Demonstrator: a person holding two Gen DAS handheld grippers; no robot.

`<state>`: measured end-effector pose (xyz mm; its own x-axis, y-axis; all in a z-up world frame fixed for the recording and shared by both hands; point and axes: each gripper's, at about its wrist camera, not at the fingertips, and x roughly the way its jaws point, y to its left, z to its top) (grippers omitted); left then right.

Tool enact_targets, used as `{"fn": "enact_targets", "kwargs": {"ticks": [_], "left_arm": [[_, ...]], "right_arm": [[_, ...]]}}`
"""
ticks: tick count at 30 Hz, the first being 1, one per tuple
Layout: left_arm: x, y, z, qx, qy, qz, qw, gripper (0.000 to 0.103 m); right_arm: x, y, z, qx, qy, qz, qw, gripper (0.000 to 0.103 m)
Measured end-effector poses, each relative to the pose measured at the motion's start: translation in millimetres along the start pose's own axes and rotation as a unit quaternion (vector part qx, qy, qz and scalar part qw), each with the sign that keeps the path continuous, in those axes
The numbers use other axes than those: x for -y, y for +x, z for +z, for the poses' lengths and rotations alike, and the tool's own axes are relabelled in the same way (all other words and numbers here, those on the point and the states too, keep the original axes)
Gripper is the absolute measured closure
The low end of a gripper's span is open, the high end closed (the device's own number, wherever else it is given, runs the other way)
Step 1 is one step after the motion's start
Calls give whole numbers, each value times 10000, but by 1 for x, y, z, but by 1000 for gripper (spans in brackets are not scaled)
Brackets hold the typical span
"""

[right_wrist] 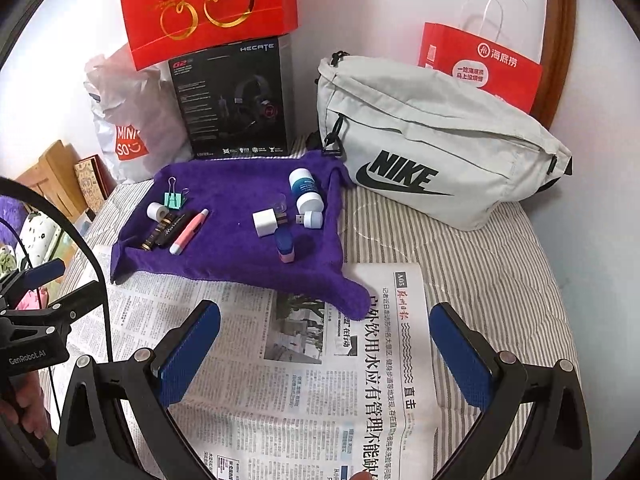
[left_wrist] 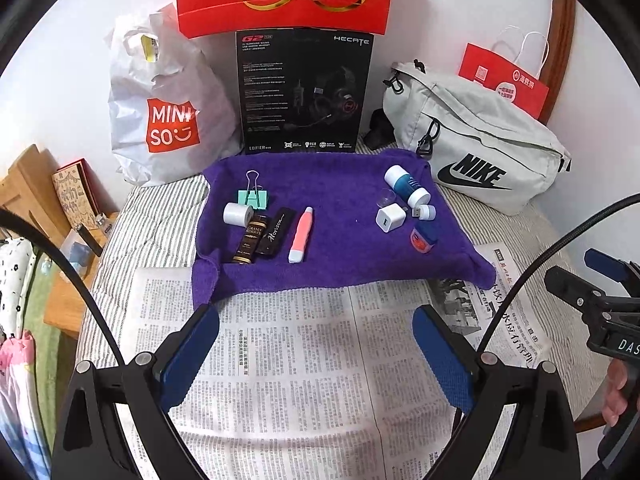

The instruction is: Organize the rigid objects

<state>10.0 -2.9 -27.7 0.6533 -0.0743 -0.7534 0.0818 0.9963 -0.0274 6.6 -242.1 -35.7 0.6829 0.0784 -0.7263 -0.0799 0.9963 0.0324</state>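
Over the newspaper (left_wrist: 304, 360) on the bed, the left tongs (left_wrist: 316, 344) are held wide apart and empty. Ahead on the purple towel (left_wrist: 340, 216), a binder clip (left_wrist: 253, 196), white spool (left_wrist: 237, 213), pink pen (left_wrist: 301, 234) and white charger (left_wrist: 389, 217) are laid. The right tongs (right_wrist: 325, 344) are likewise spread wide, nothing gripped, towel well ahead.

Both views are bright with soft, even daylight. Faint shadows fall on the newspaper (left_wrist: 300, 360) ahead of each gripper. Fisheye distortion bends the edges, and the corners go black.
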Motion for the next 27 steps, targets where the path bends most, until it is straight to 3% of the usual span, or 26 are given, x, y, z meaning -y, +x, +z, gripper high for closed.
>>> {"fn": "enact_targets", "kwargs": {"ticks": [27], "left_arm": [[4,-3,-3,-21,49,37,10000,5]], "right_arm": [[-6,1,-6,-86,-43,84,9999,0]]}}
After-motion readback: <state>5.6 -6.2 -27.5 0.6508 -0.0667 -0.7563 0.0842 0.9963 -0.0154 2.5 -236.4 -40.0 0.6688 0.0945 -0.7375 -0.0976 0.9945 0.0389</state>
